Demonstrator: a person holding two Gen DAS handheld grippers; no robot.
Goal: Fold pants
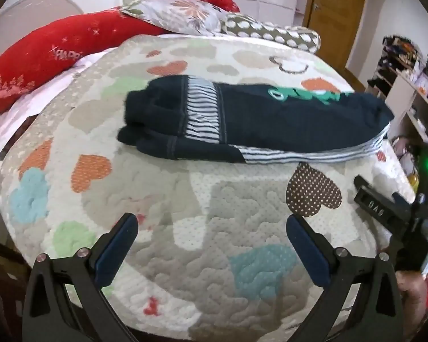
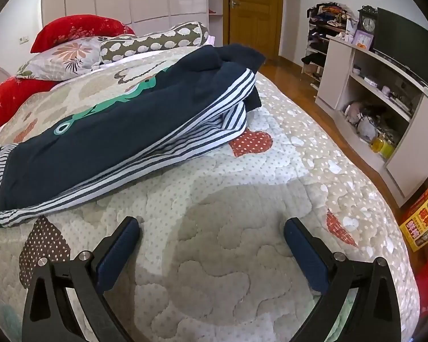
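Left wrist view shows your left gripper (image 1: 211,228) fingers spread wide, empty, short of the navy pants (image 1: 242,119) on the quilt (image 1: 185,213); your right gripper (image 2: 211,229) likewise.

**Open quilt in front, pillows and furniture at the edges**

Bare quilt (image 1: 202,199) stretches between both grippers and the pants (image 1: 256,122), so either can reach the near edge of the garment with nothing in between. The left gripper (image 1: 211,236) and the right gripper (image 2: 211,236) hang with jaws wide apart and nothing between them. In the left wrist view the right gripper (image 1: 385,208) shows at the right edge, near the pants' striped end. Beyond the pants, red pillows (image 1: 51,57), a floral pillow (image 2: 62,57) and a spotted bolster (image 2: 154,40) crowd the far end of the bed. To the right, past the bed's edge, stand a white shelf unit (image 2: 365,94) and a yellow box (image 2: 425,216).
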